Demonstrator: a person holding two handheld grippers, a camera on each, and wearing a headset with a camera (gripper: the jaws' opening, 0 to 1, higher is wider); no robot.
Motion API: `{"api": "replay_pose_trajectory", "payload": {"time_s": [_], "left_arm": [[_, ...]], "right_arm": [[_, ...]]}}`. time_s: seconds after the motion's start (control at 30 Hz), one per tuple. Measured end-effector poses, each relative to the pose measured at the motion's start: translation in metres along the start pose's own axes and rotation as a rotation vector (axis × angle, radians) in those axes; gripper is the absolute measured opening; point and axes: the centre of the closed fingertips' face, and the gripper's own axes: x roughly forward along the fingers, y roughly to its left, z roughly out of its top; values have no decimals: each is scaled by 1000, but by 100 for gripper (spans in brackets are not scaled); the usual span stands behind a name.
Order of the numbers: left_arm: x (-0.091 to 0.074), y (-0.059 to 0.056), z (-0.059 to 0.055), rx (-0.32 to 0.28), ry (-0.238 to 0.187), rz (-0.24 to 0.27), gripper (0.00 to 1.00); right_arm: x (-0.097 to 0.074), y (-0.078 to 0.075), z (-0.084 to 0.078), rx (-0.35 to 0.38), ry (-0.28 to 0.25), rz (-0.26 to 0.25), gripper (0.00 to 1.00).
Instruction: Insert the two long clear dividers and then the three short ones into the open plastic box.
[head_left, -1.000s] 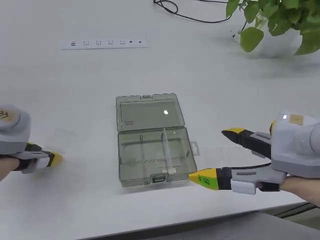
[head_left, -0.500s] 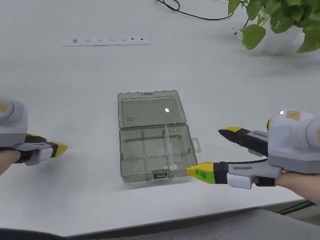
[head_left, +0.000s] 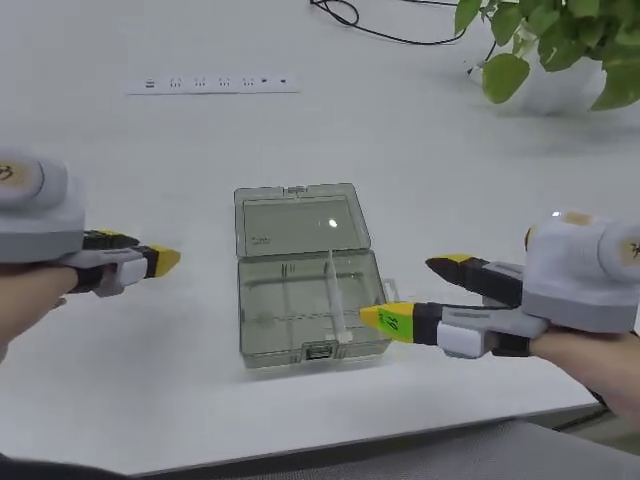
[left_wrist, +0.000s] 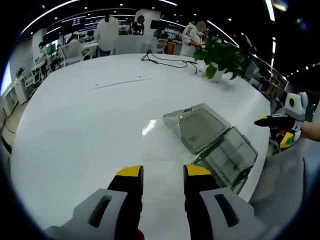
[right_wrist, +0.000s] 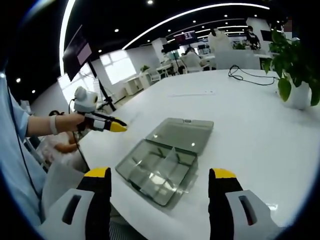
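The open smoky plastic box (head_left: 290, 300) lies mid-table, its lid (head_left: 300, 220) folded back flat. One long clear divider (head_left: 335, 295) stands inside it, running front to back. My left gripper (head_left: 165, 258) hovers left of the box. In the left gripper view its jaws (left_wrist: 164, 172) stand close together, and a clear divider (left_wrist: 160, 134) between them juts forward over the lid's corner. My right gripper (head_left: 412, 292) is wide open at the box's right side, nothing between its fingers. The box (right_wrist: 160, 167) sits just ahead of it.
A white power strip (head_left: 212, 84) lies at the back of the table. A potted plant (head_left: 560, 40) stands at the back right, beside a black cable (head_left: 370, 25). The table's front edge (head_left: 300, 445) runs just below the box. People stand (left_wrist: 107, 32) beyond the table.
My left gripper has lifted off the table at the far left and moved right toward the box. The right gripper has edged left, closer to the box's right wall.
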Motion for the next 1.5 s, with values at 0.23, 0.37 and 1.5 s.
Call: {"api": "replay_pose_trajectory", "payload": {"time_s": [0.23, 0.37, 1.5], "left_arm": [[8, -29, 13, 14, -40, -52, 30], [11, -43, 19, 29, -59, -68, 30], [19, -122, 31, -46, -144, -189, 30]], "right_arm": [[14, 1, 13, 60, -32, -6, 74], [23, 5, 21, 141, -65, 10, 69], [61, 26, 58, 511, -156, 75, 16]]}}
